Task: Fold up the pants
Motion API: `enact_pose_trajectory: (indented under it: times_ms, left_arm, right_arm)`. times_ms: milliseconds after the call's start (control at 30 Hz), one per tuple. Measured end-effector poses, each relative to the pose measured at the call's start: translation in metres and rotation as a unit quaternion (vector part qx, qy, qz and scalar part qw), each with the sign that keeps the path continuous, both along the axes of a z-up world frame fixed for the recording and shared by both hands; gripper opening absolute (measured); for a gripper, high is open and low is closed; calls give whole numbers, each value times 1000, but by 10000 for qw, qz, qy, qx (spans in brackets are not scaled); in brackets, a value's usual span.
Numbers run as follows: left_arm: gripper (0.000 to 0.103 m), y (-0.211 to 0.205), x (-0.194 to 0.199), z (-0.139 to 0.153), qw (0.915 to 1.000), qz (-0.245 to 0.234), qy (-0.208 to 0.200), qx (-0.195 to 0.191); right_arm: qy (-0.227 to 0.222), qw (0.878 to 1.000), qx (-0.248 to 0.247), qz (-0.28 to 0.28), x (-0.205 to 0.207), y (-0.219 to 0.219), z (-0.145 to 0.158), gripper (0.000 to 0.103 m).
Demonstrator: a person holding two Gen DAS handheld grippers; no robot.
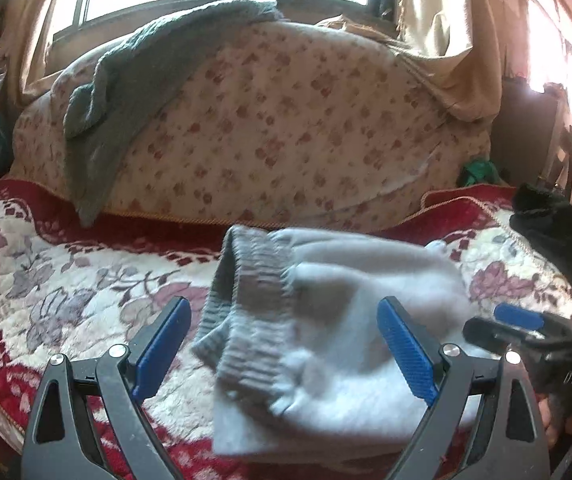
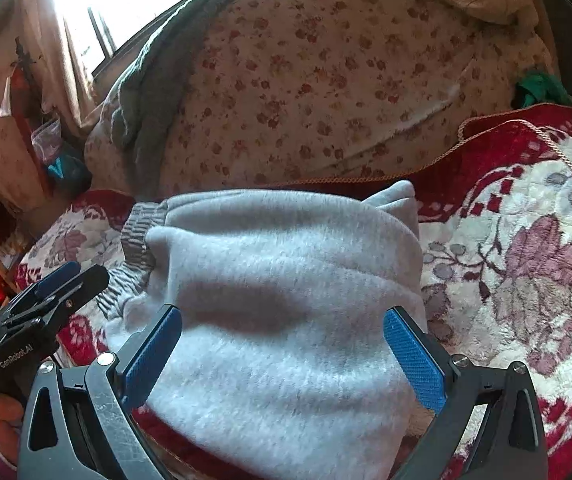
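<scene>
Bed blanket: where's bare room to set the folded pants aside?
Free: blanket left of the grey pants, up to the floral quilt; also the patch right of them. Crowded: the far right corner, where dark clothing lies. Both grippers, left and right, are open.

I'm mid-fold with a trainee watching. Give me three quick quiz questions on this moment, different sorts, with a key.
1. True or false: the left gripper is clamped on the pants.
2. Which way does the ribbed waistband lie in the left wrist view? A) on the left side of the bundle B) on the right side C) hidden underneath
3. Fill in: the pants lie on a red and white floral ____.

Key
1. False: both its jaws and the right gripper's stand wide open, gripping nothing.
2. A.
3. Blanket.
</scene>
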State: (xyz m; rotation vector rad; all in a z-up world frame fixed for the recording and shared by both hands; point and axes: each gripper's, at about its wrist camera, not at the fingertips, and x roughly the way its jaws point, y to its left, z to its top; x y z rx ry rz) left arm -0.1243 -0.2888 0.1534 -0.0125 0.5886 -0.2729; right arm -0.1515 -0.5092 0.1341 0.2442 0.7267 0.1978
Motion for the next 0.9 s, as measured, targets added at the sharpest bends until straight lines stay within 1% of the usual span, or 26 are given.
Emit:
enact_pose_trajectory:
  times_ms: [133,267,367,500,633,900]
  left_arm:
    - [94,-10,-1,3,9999,15,-108,35]
    - [94,-16,-2,0,10000,46,-20,-9]
    - [94,-22,-6,-2,10000,39,-28,63]
    - [94,-24,-8,-1,9999,48,-71,100]
    - [94,-27,-8,1,9998,51,-104,140]
    - [94,-28,-2,1,9998,86,-37,200]
  right_arm:
    - [-66,9998,-37,-158,-6,-3,5,103]
    - [-145,9995,-190,-210,-14,0,8,103]
    - [-191,9995,-190,-148,-21,3,10,103]
    - [-279,9990,-324,-144,-25,4,14,103]
    - [-272,9993,-228,-150,-25,3,15,103]
    - [-196,9995,-221,-110,-18,4,11,103]
